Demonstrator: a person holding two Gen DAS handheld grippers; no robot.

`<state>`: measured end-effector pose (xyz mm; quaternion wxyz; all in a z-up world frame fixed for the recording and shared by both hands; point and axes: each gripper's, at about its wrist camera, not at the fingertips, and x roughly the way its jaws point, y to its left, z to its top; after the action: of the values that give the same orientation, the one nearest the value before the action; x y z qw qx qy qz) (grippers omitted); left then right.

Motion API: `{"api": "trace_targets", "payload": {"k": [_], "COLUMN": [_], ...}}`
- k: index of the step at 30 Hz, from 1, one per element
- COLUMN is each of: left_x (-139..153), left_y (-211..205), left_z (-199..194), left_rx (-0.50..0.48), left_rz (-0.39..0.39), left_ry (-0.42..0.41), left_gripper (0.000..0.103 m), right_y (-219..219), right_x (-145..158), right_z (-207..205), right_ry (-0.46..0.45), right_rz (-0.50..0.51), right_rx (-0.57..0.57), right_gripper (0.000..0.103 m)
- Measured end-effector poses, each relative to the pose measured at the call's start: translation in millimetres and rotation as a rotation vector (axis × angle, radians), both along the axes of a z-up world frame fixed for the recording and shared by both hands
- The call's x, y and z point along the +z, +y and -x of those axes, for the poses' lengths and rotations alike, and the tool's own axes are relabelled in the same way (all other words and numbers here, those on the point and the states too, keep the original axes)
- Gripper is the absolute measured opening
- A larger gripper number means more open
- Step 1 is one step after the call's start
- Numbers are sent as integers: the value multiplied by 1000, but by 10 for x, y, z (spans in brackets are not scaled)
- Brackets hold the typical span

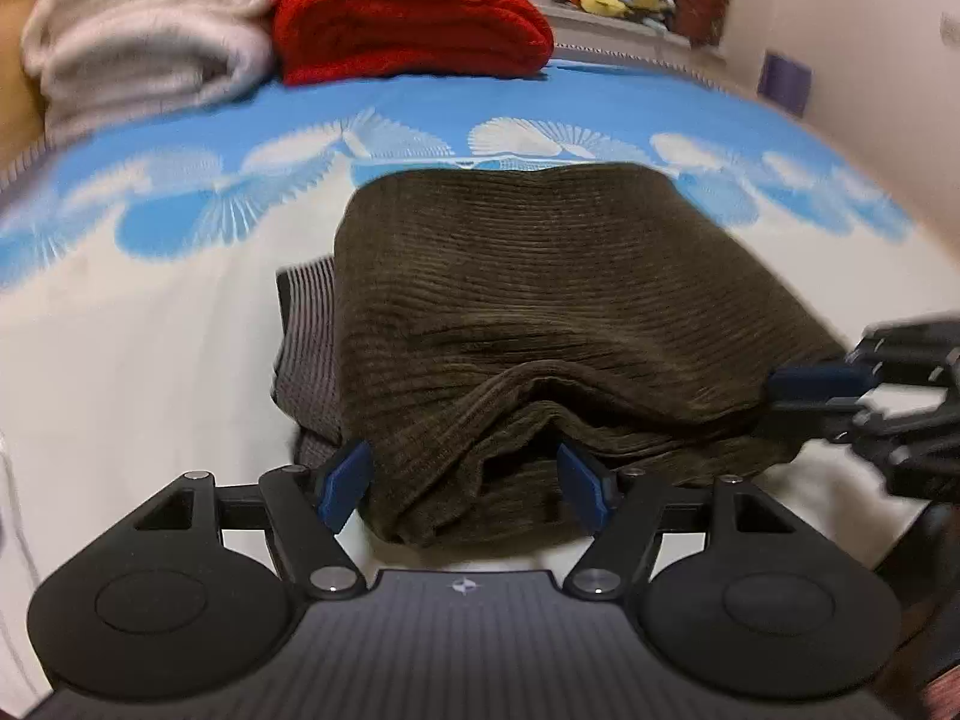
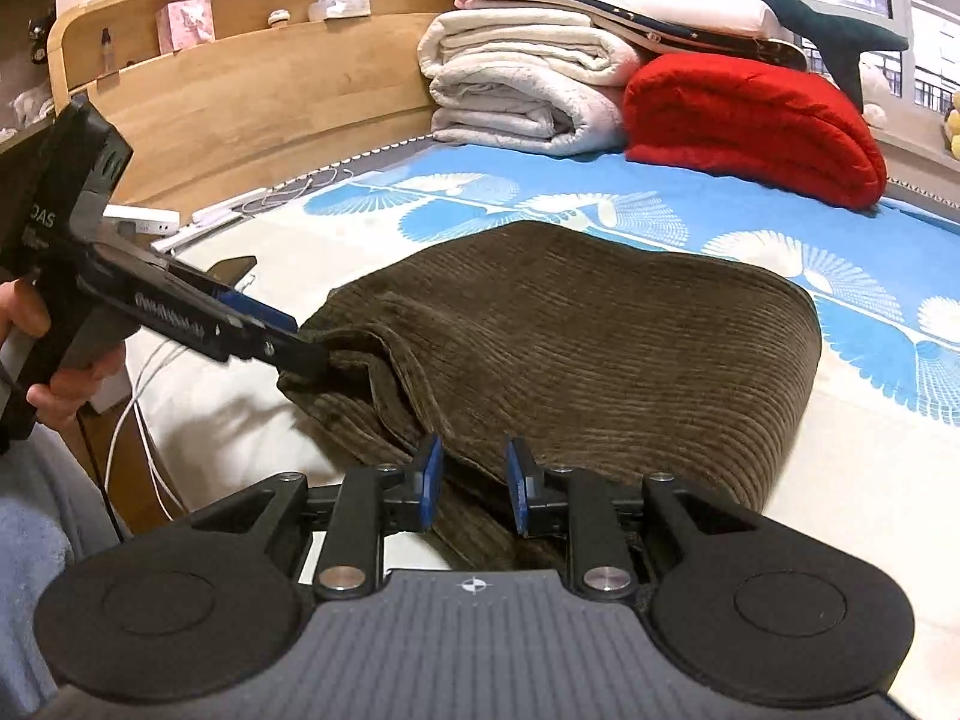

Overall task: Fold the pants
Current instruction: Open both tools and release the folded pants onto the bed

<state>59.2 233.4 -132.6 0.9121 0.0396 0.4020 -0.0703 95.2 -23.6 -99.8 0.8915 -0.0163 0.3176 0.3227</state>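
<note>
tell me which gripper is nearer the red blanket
Hard to call; probably neither by much. The left gripper and the right gripper both sit at the near edge of the pants, with the red blanket far across the bed beyond them.

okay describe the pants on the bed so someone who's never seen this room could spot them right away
Start at the bed with its blue sheet printed with white fans; folded blankets are stacked at its far end. Nearer the camera, on the white part of the sheet, lies a bundle between both grippers: the pants. Unlike the fluffy white blankets and red blanket, they are dark olive-brown ribbed corduroy.
</note>
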Motion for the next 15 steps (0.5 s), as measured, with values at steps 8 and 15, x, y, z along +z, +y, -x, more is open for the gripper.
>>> {"api": "trace_targets", "payload": {"k": [8,15], "left_x": [-189,30], "left_y": [361,473], "left_z": [-11,252], "left_rx": [148,226], "left_rz": [12,60], "left_ry": [77,78], "left_gripper": [47,50], "right_y": [2,-179], "right_x": [68,277], "right_z": [7,-336], "right_ry": [-18,2], "right_rz": [-10,-183], "right_rx": [1,-78], "right_gripper": [25,25]}}
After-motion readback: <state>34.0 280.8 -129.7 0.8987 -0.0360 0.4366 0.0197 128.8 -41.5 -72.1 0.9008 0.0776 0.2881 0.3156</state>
